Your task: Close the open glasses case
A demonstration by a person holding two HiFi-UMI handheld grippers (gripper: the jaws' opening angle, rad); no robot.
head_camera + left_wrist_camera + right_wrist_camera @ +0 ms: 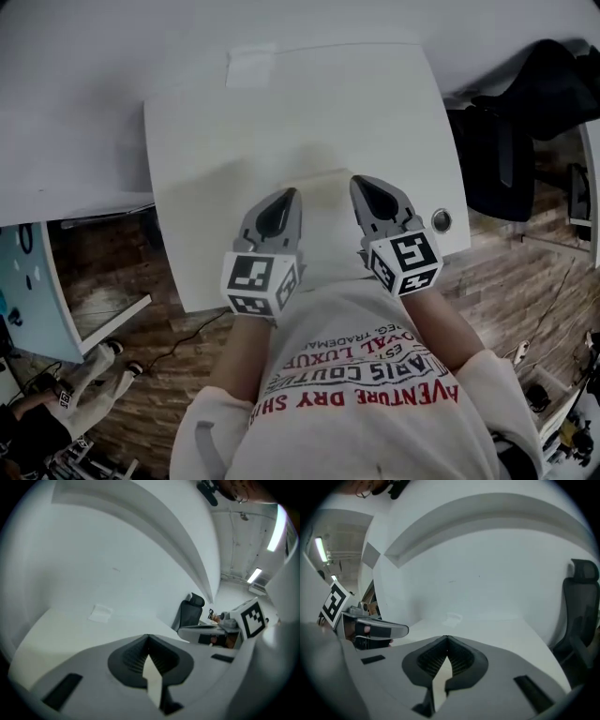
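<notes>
A small pale flat rectangle (pixel 251 66), the only object on the white table (pixel 375 103), lies at its far edge; it also shows as a pale flat thing (pixel 100 613) in the left gripper view and as a faint one (pixel 452 618) in the right gripper view. I cannot tell whether it is a case or whether it is open. My left gripper (pixel 292 194) and right gripper (pixel 356 180) hover side by side over the table's near part, far from it. Both are shut, fingertips meeting, with nothing between them: left (pixel 148 636), right (pixel 446 638).
A black office chair (pixel 525 112) stands close off the table's right side. A round metal grommet (pixel 441 221) sits in the table's near right corner. A pale blue panel (pixel 28 281) and a person's feet (pixel 94 361) are on the wooden floor at left.
</notes>
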